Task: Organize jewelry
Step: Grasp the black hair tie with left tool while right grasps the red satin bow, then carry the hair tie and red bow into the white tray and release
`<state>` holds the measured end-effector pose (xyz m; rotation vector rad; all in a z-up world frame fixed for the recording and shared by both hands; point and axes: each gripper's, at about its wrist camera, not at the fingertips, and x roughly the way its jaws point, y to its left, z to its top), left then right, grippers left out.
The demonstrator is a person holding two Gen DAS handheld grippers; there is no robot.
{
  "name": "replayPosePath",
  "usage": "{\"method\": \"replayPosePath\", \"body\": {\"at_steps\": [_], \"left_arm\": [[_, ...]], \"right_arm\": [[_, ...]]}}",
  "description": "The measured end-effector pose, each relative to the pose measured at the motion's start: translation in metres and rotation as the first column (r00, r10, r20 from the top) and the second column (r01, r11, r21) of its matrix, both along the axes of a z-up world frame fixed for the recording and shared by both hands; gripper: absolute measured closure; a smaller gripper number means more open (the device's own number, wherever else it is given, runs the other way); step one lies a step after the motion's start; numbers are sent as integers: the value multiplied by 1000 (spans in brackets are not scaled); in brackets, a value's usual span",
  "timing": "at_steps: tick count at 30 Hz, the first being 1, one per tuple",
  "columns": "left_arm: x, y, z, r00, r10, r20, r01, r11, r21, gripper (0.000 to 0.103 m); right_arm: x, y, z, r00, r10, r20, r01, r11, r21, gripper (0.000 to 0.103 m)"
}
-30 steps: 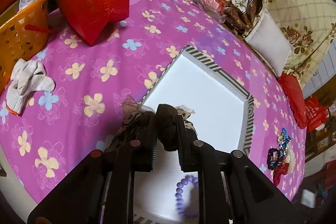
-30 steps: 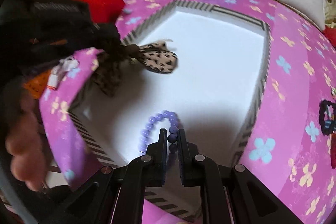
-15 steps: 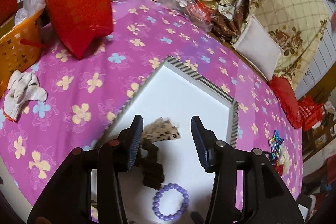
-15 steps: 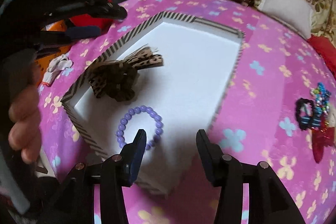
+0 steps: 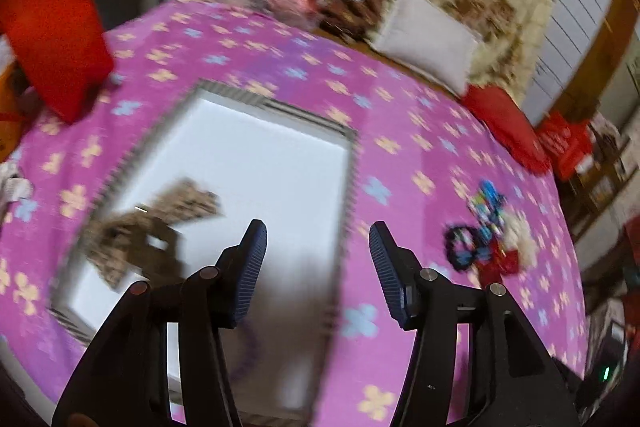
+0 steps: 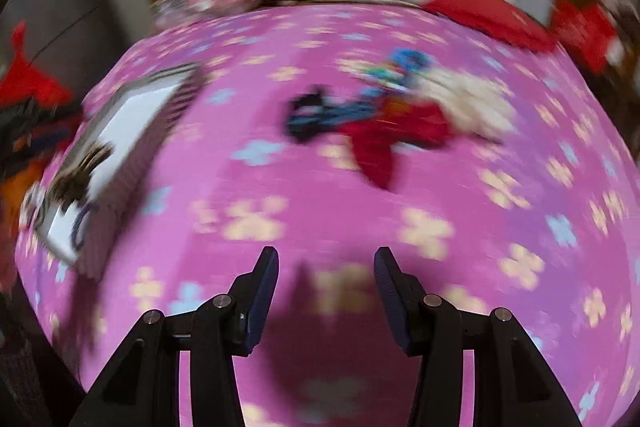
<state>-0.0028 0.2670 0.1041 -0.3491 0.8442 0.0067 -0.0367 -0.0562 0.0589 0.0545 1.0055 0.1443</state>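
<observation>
A white tray with a striped rim (image 5: 276,105) lies on the pink flowered cloth; it also shows in the right wrist view (image 6: 176,95). A leopard-print bow (image 5: 160,227) lies in it at the left, and a purple bead bracelet (image 5: 248,359) lies near its front, blurred. My left gripper (image 5: 318,263) is open and empty above the tray's right part. A pile of jewelry, black, blue, red and cream (image 6: 384,115), lies on the cloth, right of the tray (image 5: 484,239). My right gripper (image 6: 326,295) is open and empty over bare cloth, short of the pile.
A red bag (image 5: 52,27) stands at the back left. Cushions (image 5: 428,35), red packets (image 5: 508,127) and clutter line the table's far edge. Both views are motion-blurred.
Both grippers have swung right, away from the bow and bracelet they let go in the tray. The right gripper now faces the jewelry pile.
</observation>
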Motion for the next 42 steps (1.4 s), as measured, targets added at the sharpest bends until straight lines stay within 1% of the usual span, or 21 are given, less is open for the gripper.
{"method": "replayPosePath", "body": {"at_steps": [5, 8, 13, 15, 17, 19, 21, 22, 23, 24, 25, 28, 30, 32, 35, 36, 37, 38, 39, 41, 42], "left_arm": [[18, -70, -18, 988, -135, -77, 140, 989, 52, 50], [38, -107, -28, 975, -205, -91, 211, 975, 62, 50], [87, -143, -56, 951, -271, -150, 278, 960, 26, 50], [111, -155, -71, 936, -298, -187, 304, 953, 1, 50], [123, -162, -78, 929, -310, -203, 314, 949, -10, 50], [132, -170, -83, 917, -343, -205, 347, 938, -21, 50], [137, -182, -85, 901, -384, -202, 391, 920, -9, 51], [138, -185, -85, 897, -392, -202, 400, 916, -2, 53], [139, -190, -85, 892, -403, -204, 413, 911, 8, 67], [140, -193, -86, 885, -415, -212, 426, 905, 7, 96], [142, -194, -89, 880, -416, -228, 427, 904, 0, 99], [138, -191, -88, 886, -408, -219, 416, 909, -13, 99], [130, -184, -84, 894, -397, -207, 400, 916, -31, 99], [118, -175, -77, 902, -386, -192, 384, 922, -45, 99], [93, -159, -62, 912, -383, -146, 379, 924, -58, 99], [87, -154, -58, 915, -380, -136, 376, 925, -59, 99], [81, -149, -54, 918, -376, -125, 372, 926, -60, 99], [74, -143, -48, 922, -370, -111, 365, 929, -62, 99], [67, -137, -43, 927, -362, -98, 357, 932, -62, 99], [55, -129, -34, 935, -346, -73, 342, 938, -58, 99], [49, -122, -29, 942, -332, -57, 329, 943, -55, 99]], "right_arm": [[4, -60, -4, 996, -90, 9, 89, 994, 65, 55], [9, -81, -10, 994, -111, 4, 110, 986, 122, 55], [18, -82, -14, 996, -90, 15, 87, 986, 145, 55], [24, -80, -16, 997, -74, 22, 70, 987, 144, 55], [31, -79, -17, 998, -61, 27, 56, 987, 148, 55], [40, -75, -17, 998, -51, 31, 45, 988, 148, 55], [51, -73, -19, 999, -40, 28, 35, 986, 163, 55], [56, -71, -20, 999, -36, 24, 31, 985, 173, 55], [62, -68, -22, 999, -32, 19, 28, 983, 183, 55], [68, -66, -24, 1000, -29, 12, 26, 981, 194, 55], [73, -64, -25, 1000, -28, 5, 27, 979, 203, 55], [91, -59, -34, 999, -27, -36, 35, 965, 258, 55], [99, -55, -36, 999, -34, -42, 44, 961, 274, 55], [105, -46, -36, 999, -30, -37, 39, 965, 261, 55], [109, -31, -36, 1000, -27, -5, 28, 981, 192, 55], [109, -25, -36, 1000, -23, 9, 21, 987, 157, 58], [109, -21, -36, 1000, -21, 18, 19, 992, 123, 63], [109, -18, -36, 999, -22, 25, 20, 996, 89, 81], [108, -17, -37, 1000, -21, 23, 19, 997, 72, 87], [105, -21, -36, 1000, -29, 11, 28, 995, 96, 93], [103, -24, -35, 999, -32, 5, 31, 994, 109, 94]]}}
